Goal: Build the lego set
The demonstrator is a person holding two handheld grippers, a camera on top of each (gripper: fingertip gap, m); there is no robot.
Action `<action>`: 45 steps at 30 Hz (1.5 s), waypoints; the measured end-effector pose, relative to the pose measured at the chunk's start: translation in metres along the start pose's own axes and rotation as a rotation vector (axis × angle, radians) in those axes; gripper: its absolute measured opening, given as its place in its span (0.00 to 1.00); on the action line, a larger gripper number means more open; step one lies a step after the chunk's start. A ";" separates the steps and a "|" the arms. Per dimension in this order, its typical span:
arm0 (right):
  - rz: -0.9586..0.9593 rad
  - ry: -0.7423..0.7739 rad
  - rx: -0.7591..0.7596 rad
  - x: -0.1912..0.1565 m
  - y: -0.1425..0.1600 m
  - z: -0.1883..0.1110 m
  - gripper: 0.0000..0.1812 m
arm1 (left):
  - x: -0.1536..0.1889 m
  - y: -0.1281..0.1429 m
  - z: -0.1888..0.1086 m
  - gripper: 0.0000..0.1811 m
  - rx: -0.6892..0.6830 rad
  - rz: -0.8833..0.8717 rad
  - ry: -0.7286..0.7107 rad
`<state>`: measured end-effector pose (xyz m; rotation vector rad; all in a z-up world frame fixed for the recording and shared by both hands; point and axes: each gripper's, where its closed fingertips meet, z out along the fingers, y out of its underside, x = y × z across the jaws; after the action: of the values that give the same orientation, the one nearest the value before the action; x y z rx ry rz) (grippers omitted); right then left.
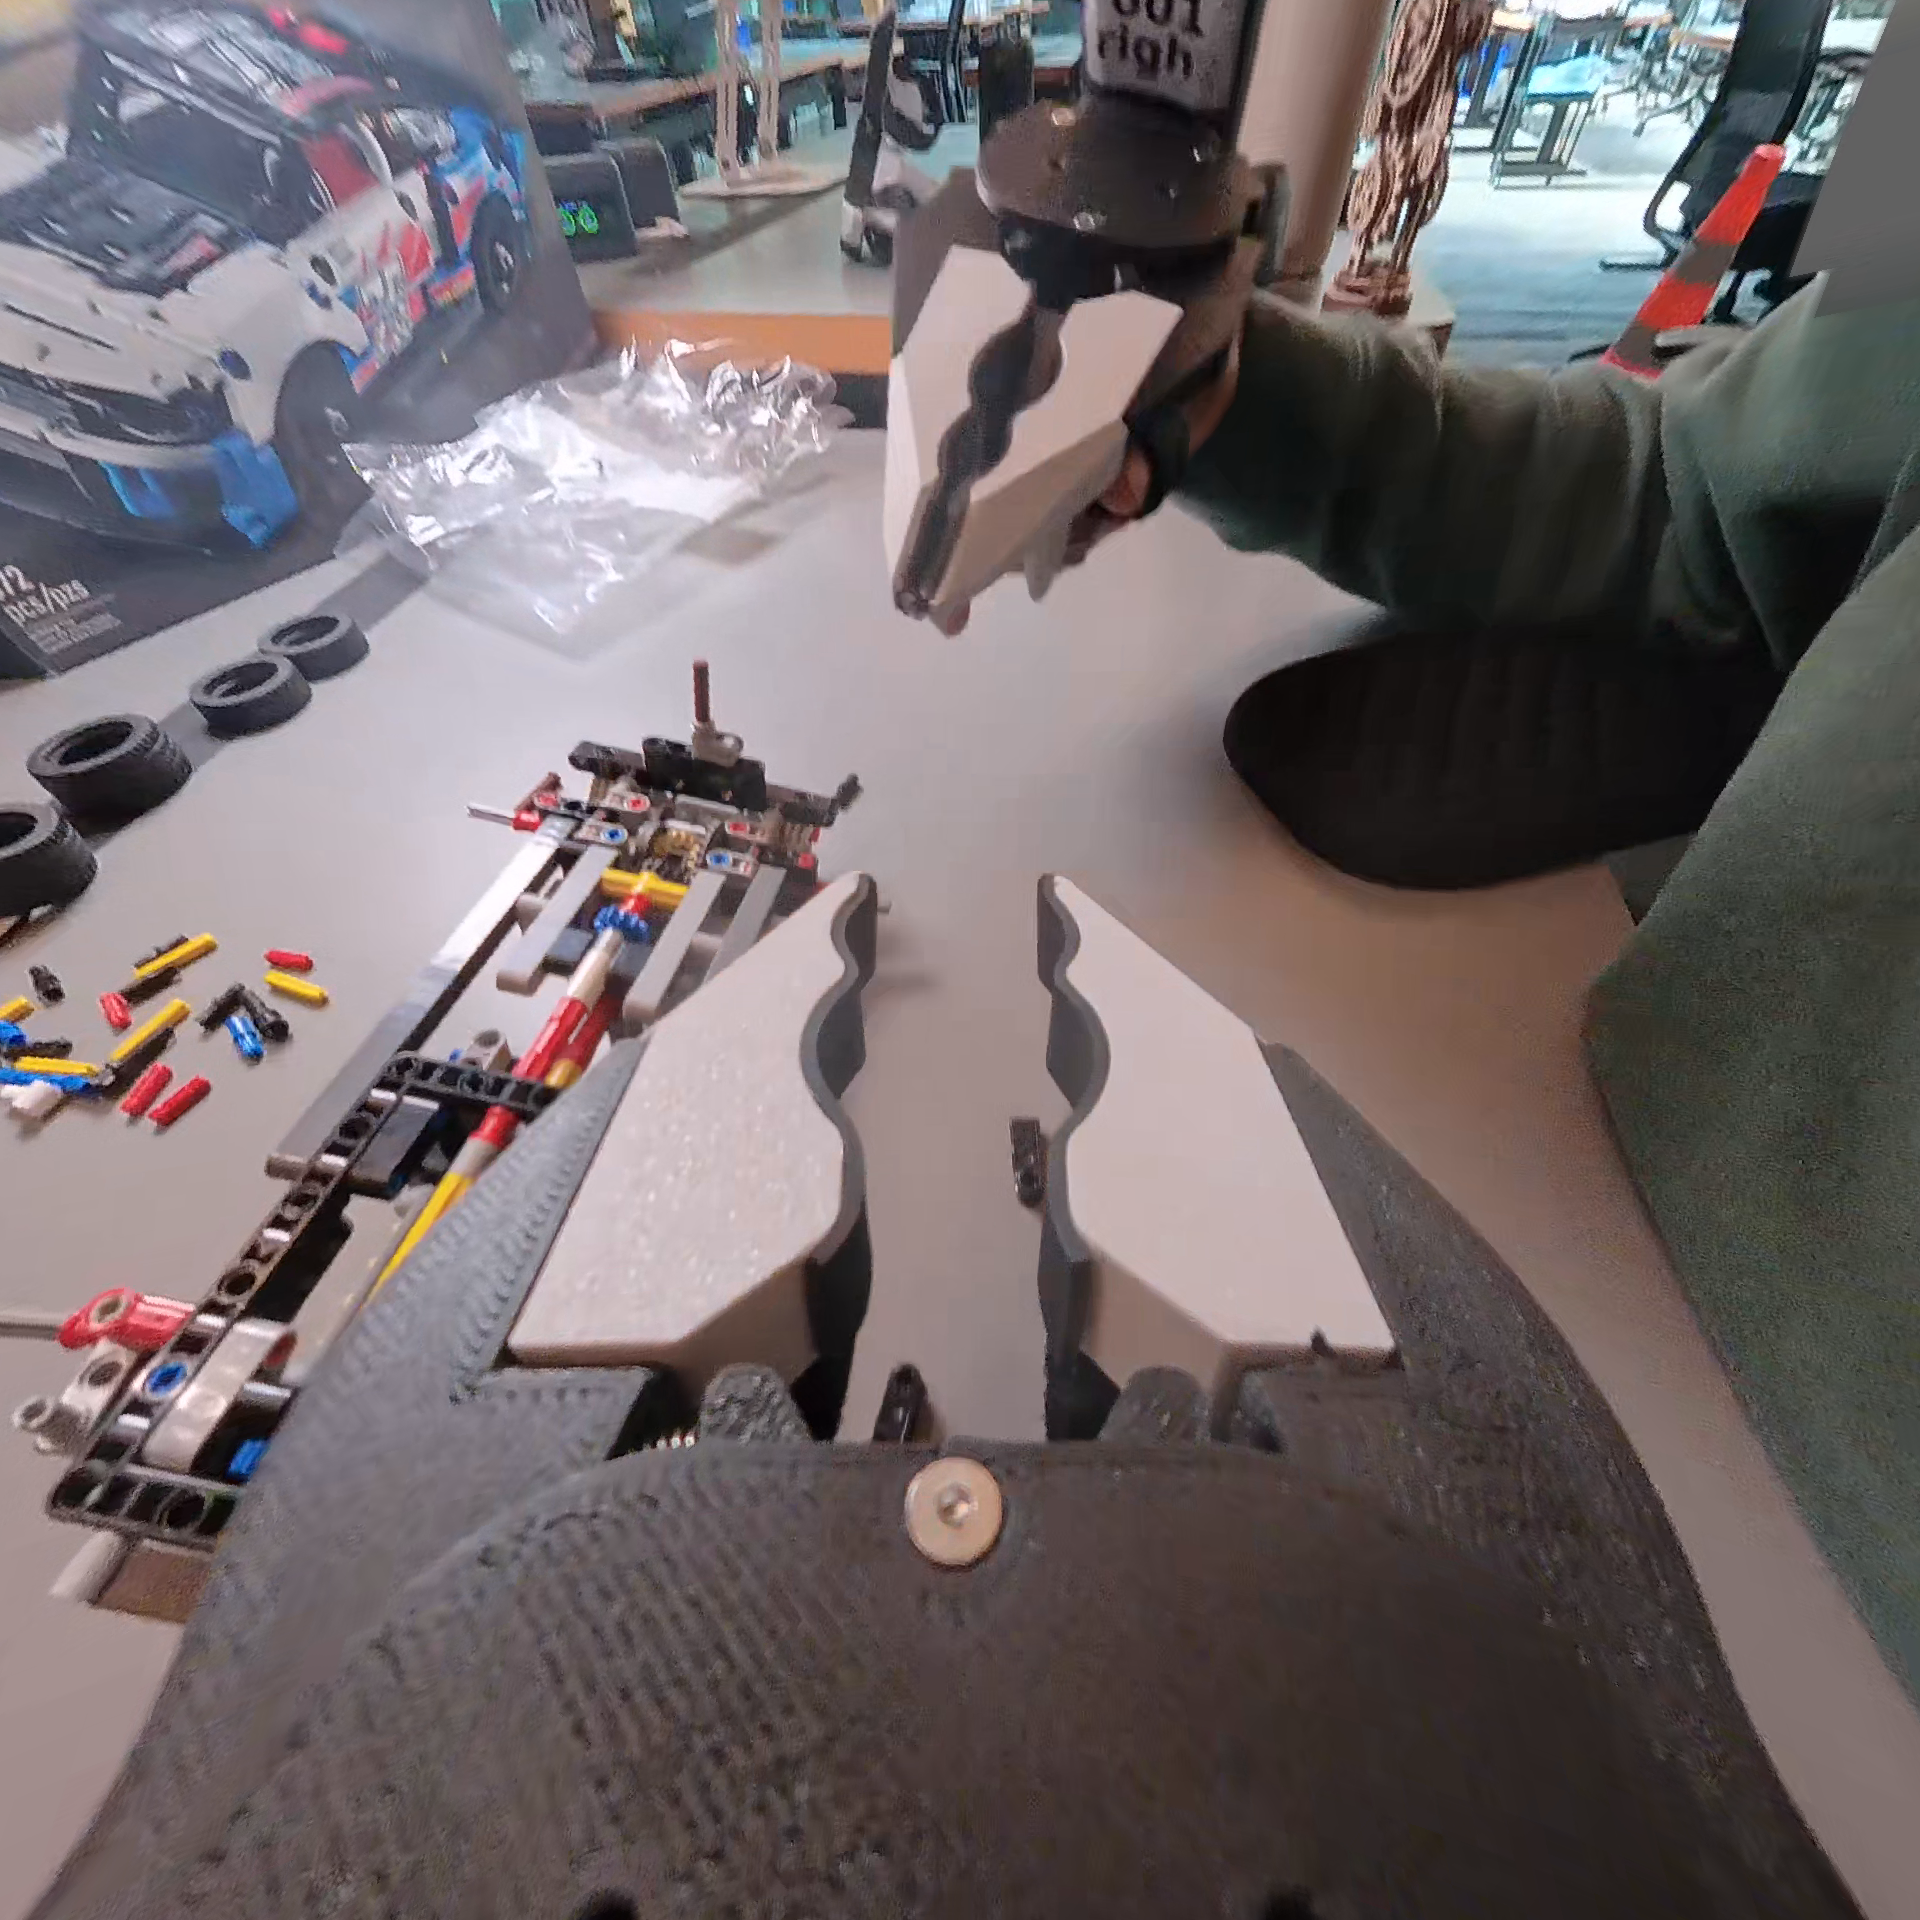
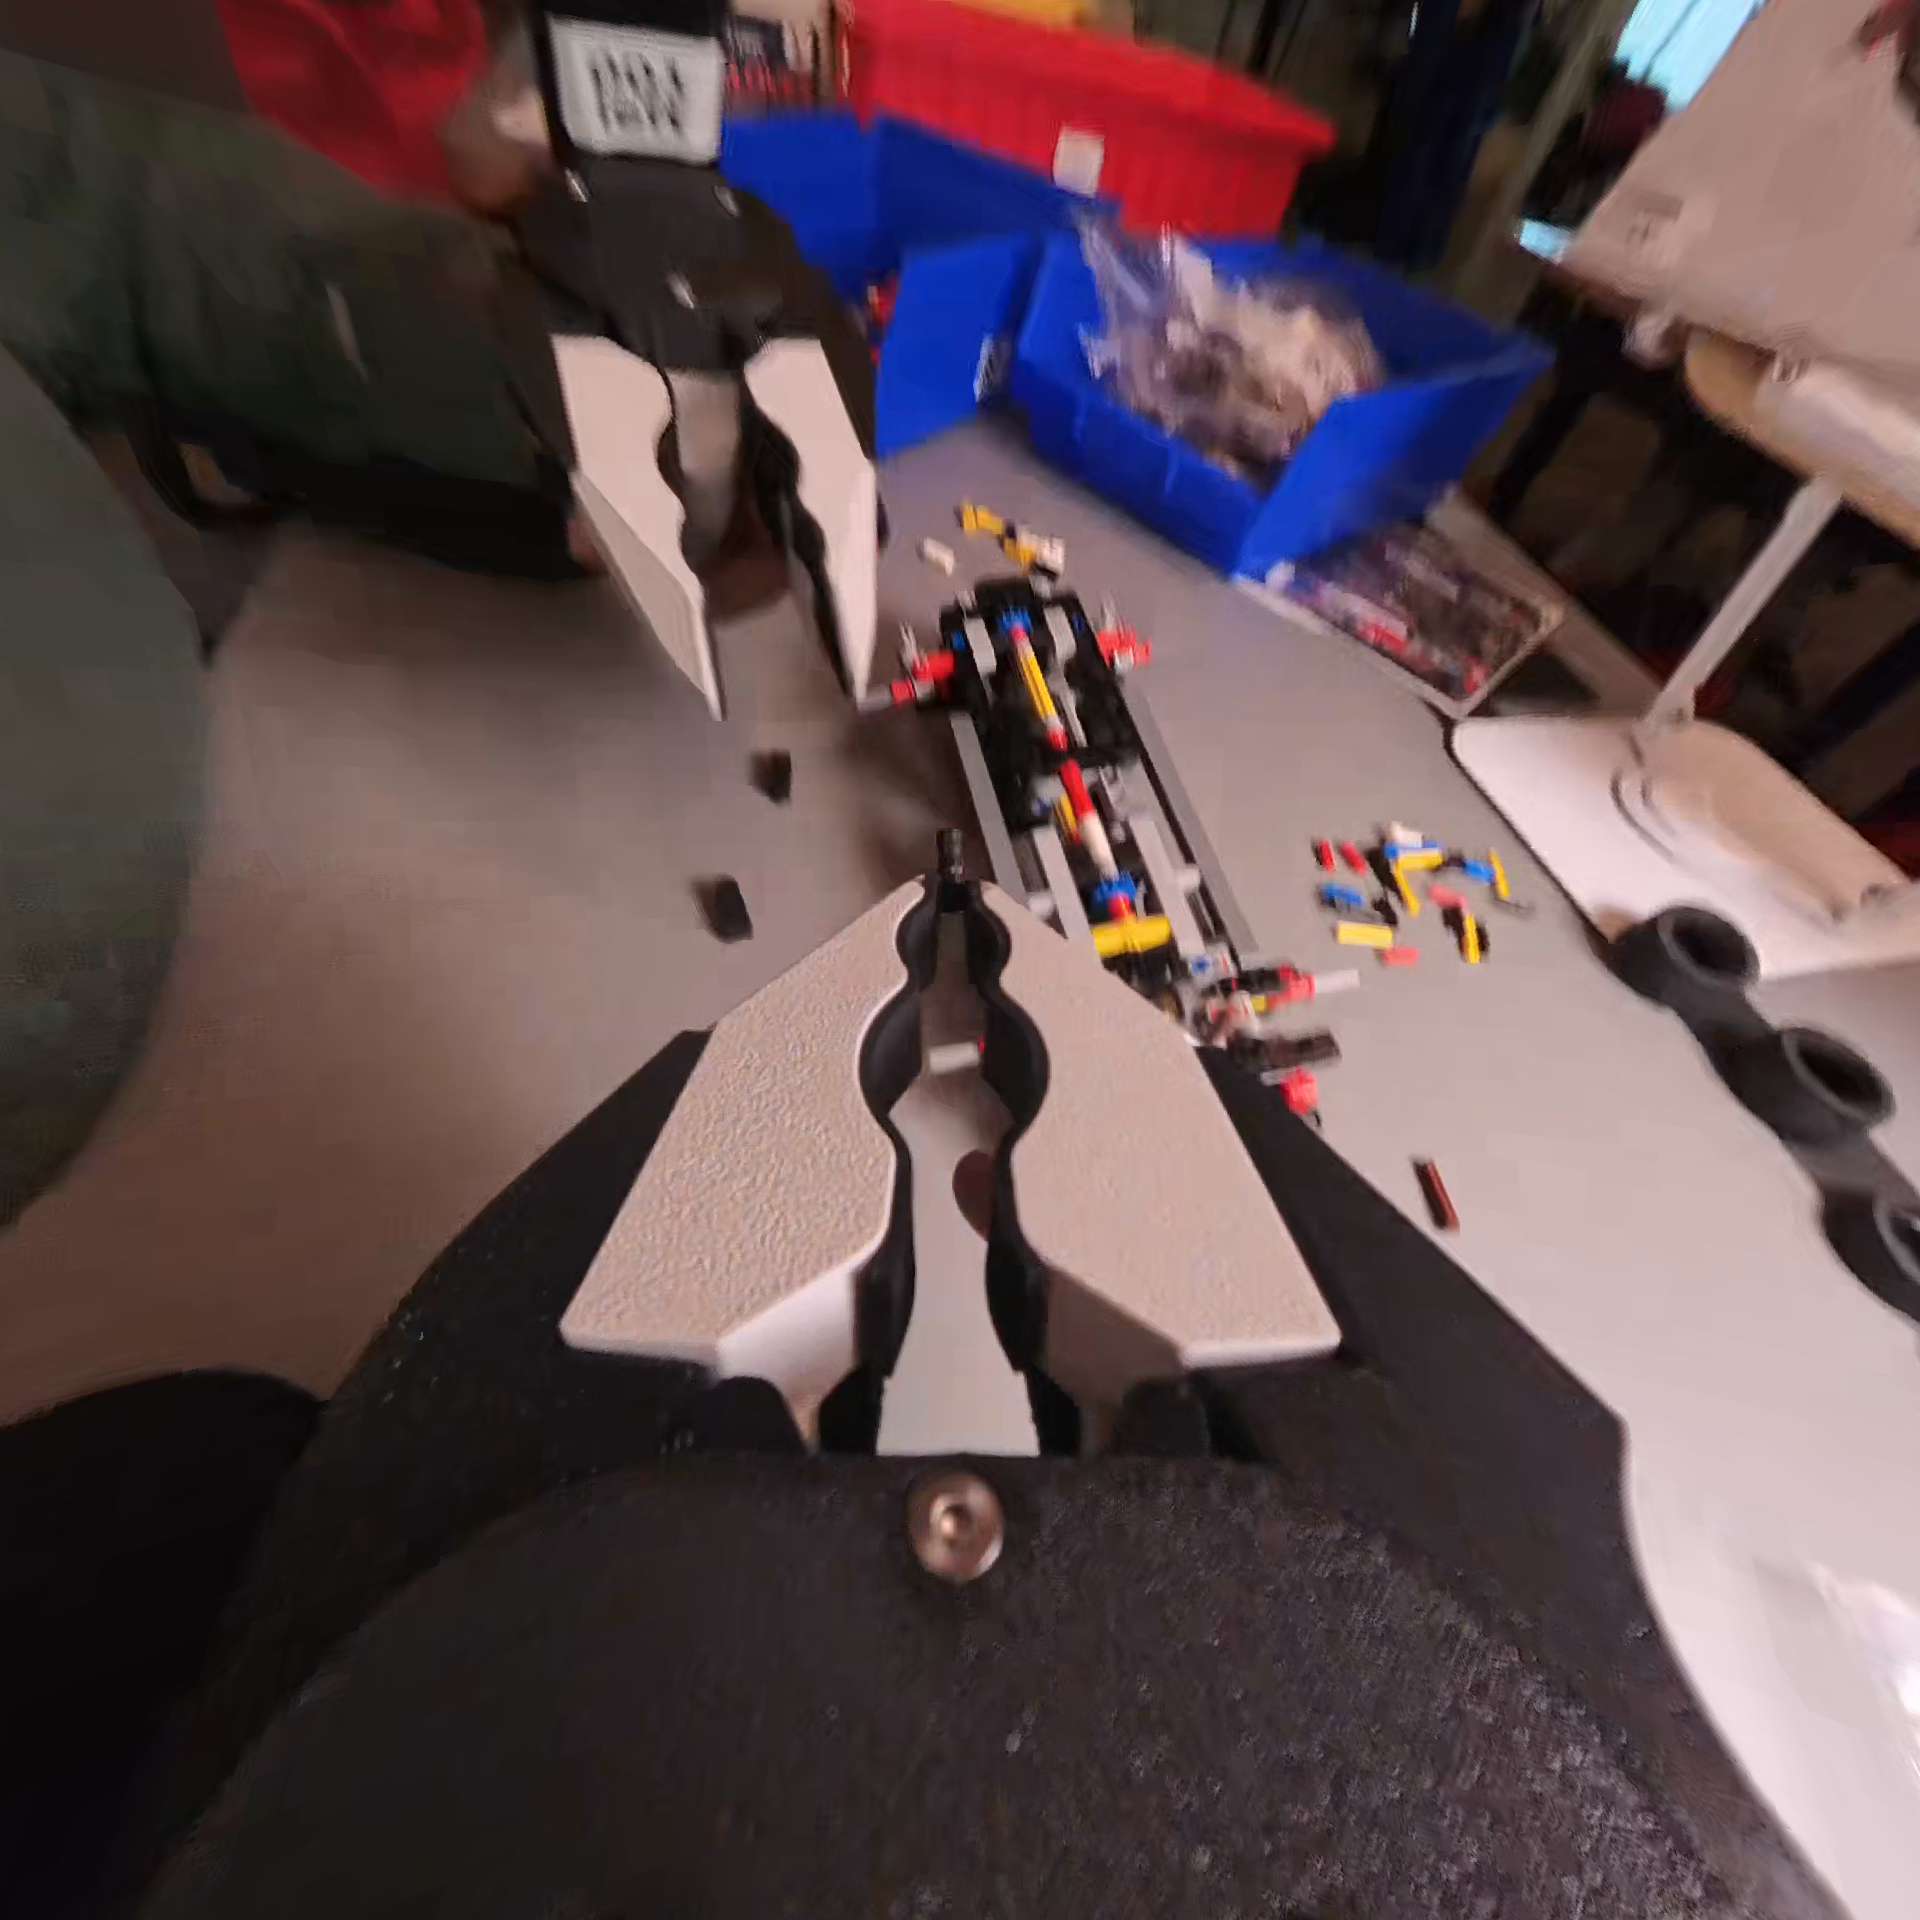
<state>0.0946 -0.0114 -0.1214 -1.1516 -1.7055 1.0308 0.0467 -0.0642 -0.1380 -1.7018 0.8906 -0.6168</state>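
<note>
You're pinching a tiny rigid black plastic pin by its end in the right gripper, just beside the long grey-and-black lego chassis, while the left gripper is hanging spread and empty; it's light and slippery, so grip the shaft squarely.

The set's box, standing at the far left of the worktop, bears small white print on its lower left corner and sponsor-style markings on the pictured car. Behind the box, a small dark display shows green digits. The right gripper carries a white label with black print on its upper body. The left gripper carries a like label, too blurred to make out.
</note>
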 end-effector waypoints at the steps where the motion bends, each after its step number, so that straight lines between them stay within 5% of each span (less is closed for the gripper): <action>1: -0.019 0.002 0.057 -0.005 -0.012 0.005 0.01 | 0.000 -0.006 0.002 0.16 0.024 -0.002 -0.005; 6: -0.154 0.080 0.123 -0.018 -0.024 0.027 0.00 | -0.005 -0.031 0.007 0.11 0.160 -0.055 -0.015; 21: -0.310 0.102 0.066 -0.038 -0.012 0.053 0.00 | 0.002 -0.009 0.011 0.02 0.131 -0.174 0.084; 36: -0.340 0.084 0.124 -0.048 -0.022 0.051 0.01 | 0.012 -0.018 0.005 0.01 0.204 -0.532 0.334; 39: -0.315 0.062 0.103 -0.047 -0.016 0.052 0.01 | 0.010 -0.009 0.005 0.09 0.141 -0.485 0.299; 45: -0.251 -0.019 -0.008 -0.048 0.014 0.057 0.01 | 0.016 0.054 0.000 0.13 -0.265 -0.133 0.184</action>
<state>0.0572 -0.0636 -0.1615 -0.9068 -1.8167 0.8818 0.0419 -0.0857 -0.1898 -1.9775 1.0306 -0.7812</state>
